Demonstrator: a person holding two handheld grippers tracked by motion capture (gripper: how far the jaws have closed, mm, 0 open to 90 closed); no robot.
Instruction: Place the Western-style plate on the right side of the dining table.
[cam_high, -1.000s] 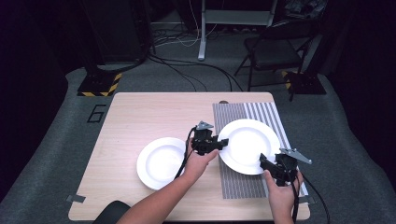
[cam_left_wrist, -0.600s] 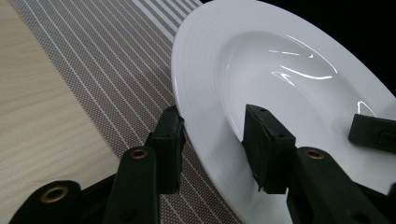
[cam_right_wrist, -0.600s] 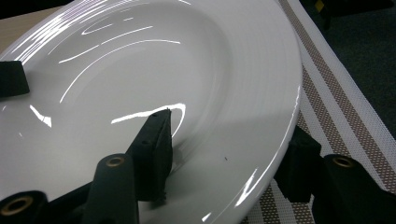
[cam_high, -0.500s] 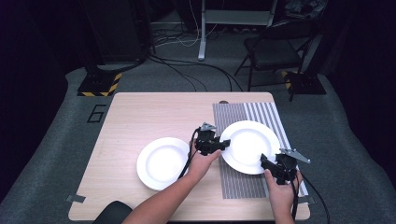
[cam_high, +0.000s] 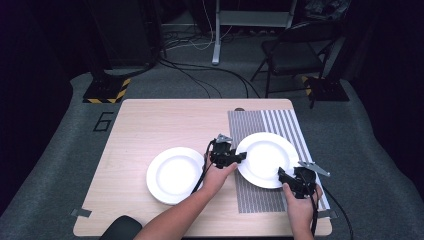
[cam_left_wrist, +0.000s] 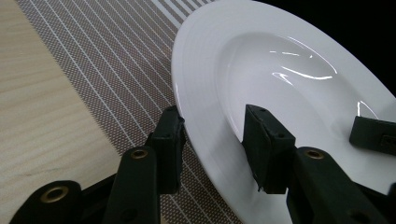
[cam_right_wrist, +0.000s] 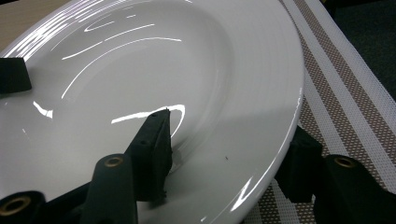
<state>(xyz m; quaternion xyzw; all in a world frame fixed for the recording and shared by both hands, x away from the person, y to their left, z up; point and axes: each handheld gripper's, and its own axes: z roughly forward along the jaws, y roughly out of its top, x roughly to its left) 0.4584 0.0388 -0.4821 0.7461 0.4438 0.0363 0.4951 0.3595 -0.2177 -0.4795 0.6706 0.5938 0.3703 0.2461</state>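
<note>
A white deep plate (cam_high: 267, 157) hangs just over the striped placemat (cam_high: 280, 120), gripped at its rim from two sides. My left gripper (cam_high: 242, 156) is shut on the plate's left rim. In the left gripper view one jaw lies under the rim and the other on the plate (cam_left_wrist: 280, 70), with the gripper (cam_left_wrist: 217, 140) straddling its edge. My right gripper (cam_high: 280, 173) is shut on the near right rim. In the right gripper view its jaws (cam_right_wrist: 229, 154) clamp the plate (cam_right_wrist: 163, 70) from above and below.
A second white plate (cam_high: 175, 175) lies on the bare wooden table (cam_high: 150, 125), left of the placemat. A folding chair (cam_high: 292, 55), cables and a stand (cam_high: 217, 35) are on the floor beyond the far table edge.
Both hands and the plate between them have sunk slightly toward the placemat. The second plate has not moved.
</note>
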